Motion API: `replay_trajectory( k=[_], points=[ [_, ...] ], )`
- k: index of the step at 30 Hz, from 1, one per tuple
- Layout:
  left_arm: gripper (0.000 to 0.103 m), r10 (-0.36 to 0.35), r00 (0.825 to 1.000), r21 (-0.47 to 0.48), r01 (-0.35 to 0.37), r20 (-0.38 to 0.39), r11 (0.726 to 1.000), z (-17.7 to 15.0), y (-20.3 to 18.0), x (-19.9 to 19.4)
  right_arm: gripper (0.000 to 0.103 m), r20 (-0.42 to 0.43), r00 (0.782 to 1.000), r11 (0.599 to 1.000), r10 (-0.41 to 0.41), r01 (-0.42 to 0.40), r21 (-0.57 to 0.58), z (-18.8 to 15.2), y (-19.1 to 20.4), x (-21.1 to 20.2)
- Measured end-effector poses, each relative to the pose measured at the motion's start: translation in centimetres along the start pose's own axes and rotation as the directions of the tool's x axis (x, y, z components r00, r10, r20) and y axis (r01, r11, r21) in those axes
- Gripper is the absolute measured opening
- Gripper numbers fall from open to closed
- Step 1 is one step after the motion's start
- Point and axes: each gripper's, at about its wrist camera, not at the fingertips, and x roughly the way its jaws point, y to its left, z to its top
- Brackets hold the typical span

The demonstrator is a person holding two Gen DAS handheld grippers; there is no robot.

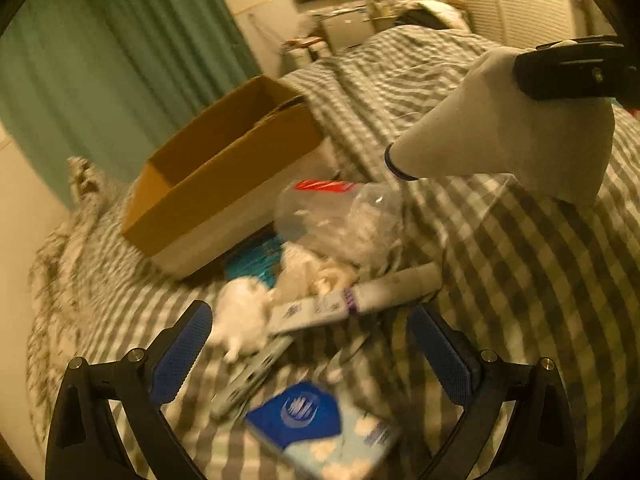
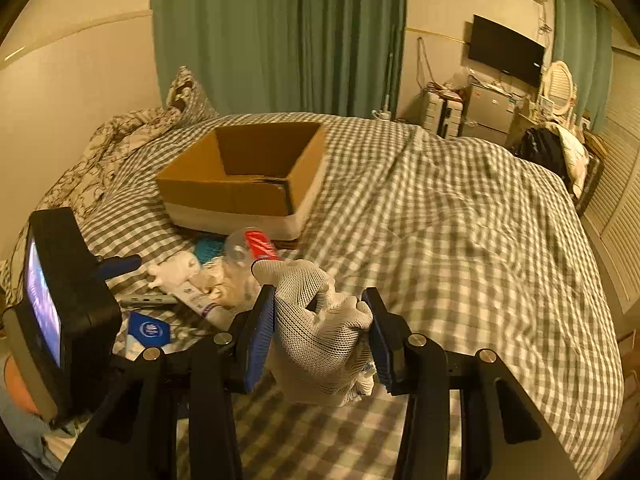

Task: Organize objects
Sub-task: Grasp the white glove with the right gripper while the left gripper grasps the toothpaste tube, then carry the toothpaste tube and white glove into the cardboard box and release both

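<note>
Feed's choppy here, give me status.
Right tool shut on white mesh bag, held above bed. Left tool open over clutter pile. Cardboard box open, path unobstructed.

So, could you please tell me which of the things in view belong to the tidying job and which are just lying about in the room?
Part of the job:
- cardboard box
- white mesh item, clamped in the right gripper
- clear plastic bottle
- white tube
- blue tissue pack
- left gripper, open

Just lying about:
- green curtains
- wall TV
- checked bedspread
</note>
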Motion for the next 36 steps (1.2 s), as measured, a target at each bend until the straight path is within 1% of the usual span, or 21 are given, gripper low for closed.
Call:
replay_trajectory(
  k=[2, 4, 6, 7, 9, 10, 11, 12, 14, 15, 18, 19, 20, 24, 28, 30, 31, 32, 33, 34, 36],
  points=[
    [0.101, -0.043, 0.999, 0.050, 0.043, -0.004, 0.998, 0.2, -0.7, 0.7, 0.043, -0.003, 1.000, 1.000, -0.009, 0.009, 0.017, 0.0, -0.7, 0.0],
    [0.099, -0.055, 0.998, 0.115, 0.057, -0.020, 0.992, 0.3, -1.7, 1.9, 0.043, -0.007, 1.000, 1.000, -0.013, 0.013, 0.028, 0.0, -1.1, 0.0],
    [0.093, -0.064, 0.997, 0.154, 0.069, -0.043, 0.986, 0.5, -2.5, 2.9, 0.043, -0.012, 1.000, 0.999, -0.011, 0.011, 0.035, 0.0, -1.4, 0.1],
    [0.085, -0.080, 0.995, 0.158, 0.088, -0.056, 0.983, 0.6, -2.7, 3.3, 0.043, -0.015, 1.000, 0.999, -0.011, 0.012, 0.035, 0.0, -1.4, 0.2],
    [0.065, -0.110, 0.991, 0.149, 0.120, -0.073, 0.982, 0.6, -2.6, 3.8, 0.043, -0.020, 1.000, 0.999, -0.015, 0.016, 0.032, 0.0, -1.3, 0.3],
    [0.052, -0.125, 0.989, 0.139, 0.135, -0.080, 0.981, 0.6, -2.4, 3.9, 0.043, -0.022, 1.000, 0.999, -0.018, 0.018, 0.030, 0.0, -1.2, 0.3],
    [0.045, -0.133, 0.988, 0.128, 0.143, -0.078, 0.982, 0.6, -2.2, 3.8, 0.043, -0.025, 0.999, 0.999, -0.020, 0.021, 0.027, 0.0, -1.1, 0.3],
    [0.044, -0.146, 0.987, 0.114, 0.154, -0.074, 0.982, 0.5, -1.9, 3.6, 0.043, -0.026, 0.999, 0.999, -0.021, 0.022, 0.026, 0.1, -1.1, 0.4],
    [0.031, -0.161, 0.986, 0.087, 0.164, -0.048, 0.983, 0.4, -1.3, 2.7, 0.043, -0.028, 0.999, 0.999, -0.022, 0.023, 0.024, 0.1, -1.0, 0.5],
    [0.029, -0.168, 0.985, 0.075, 0.171, -0.036, 0.982, 0.5, -1.0, 2.3, 0.043, -0.029, 0.999, 0.999, -0.021, 0.022, 0.026, 0.1, -1.0, 0.5],
    [0.005, -0.209, 0.978, 0.018, 0.209, 0.001, 0.978, 1.0, 0.6, 0.8, 0.043, -0.029, 0.999, 1.000, -0.016, 0.017, 0.026, 0.2, -0.8, 0.3],
    [0.002, -0.195, 0.981, 0.006, 0.195, 0.011, 0.981, 1.3, 1.1, 0.4, 0.043, -0.027, 1.000, 1.000, -0.013, 0.014, 0.025, 0.2, -0.7, 0.3],
    [0.002, -0.189, 0.982, -0.002, 0.189, 0.013, 0.982, 1.4, 1.5, 0.2, 0.043, -0.022, 1.000, 1.000, -0.010, 0.010, 0.022, 0.3, -0.6, 0.1],
    [0.002, -0.232, 0.973, -0.029, 0.232, -0.008, 0.972, 1.7, 3.0, 0.4, 0.043, -0.012, 1.000, 1.000, 0.000, 0.000, 0.014, 0.5, -0.1, -0.2],
    [0.006, -0.275, 0.960, -0.027, 0.274, -0.043, 0.961, 1.0, 2.5, 1.0, 0.043, -0.020, 1.000, 1.000, 0.000, 0.000, 0.018, 0.4, -0.2, 0.1],
    [0.016, -0.302, 0.951, -0.021, 0.301, -0.060, 0.953, 0.4, 1.6, 1.0, 0.043, -0.028, 1.000, 1.000, -0.003, 0.003, 0.022, 0.2, -0.3, 0.4],
    [0.033, -0.302, 0.951, -0.015, 0.302, -0.067, 0.953, 0.1, 1.3, 1.0, 0.043, -0.031, 1.000, 1.000, -0.002, 0.003, 0.023, 0.2, -0.3, 0.4],
    [0.058, -0.294, 0.952, -0.006, 0.295, -0.079, 0.956, -0.1, 0.8, 1.2, 0.043, -0.033, 0.999, 1.000, -0.001, 0.002, 0.023, 0.1, -0.3, 0.4],
    [0.066, -0.287, 0.954, -0.001, 0.288, -0.088, 0.958, -0.3, 0.6, 1.3, 0.043, -0.034, 0.999, 1.000, 0.000, 0.001, 0.023, 0.1, -0.4, 0.5],
    [0.067, -0.284, 0.954, 0.003, 0.285, -0.100, 0.958, -0.5, 0.3, 1.6, 0.043, -0.034, 0.999, 1.000, 0.000, 0.001, 0.024, 0.0, -0.4, 0.5],
    [0.065, -0.304, 0.944, 0.010, 0.308, -0.132, 0.951, -0.9, -0.2, 1.9, 0.043, -0.033, 0.999, 1.000, 0.000, 0.001, 0.026, 0.0, -0.5, 0.4]
  ],
)
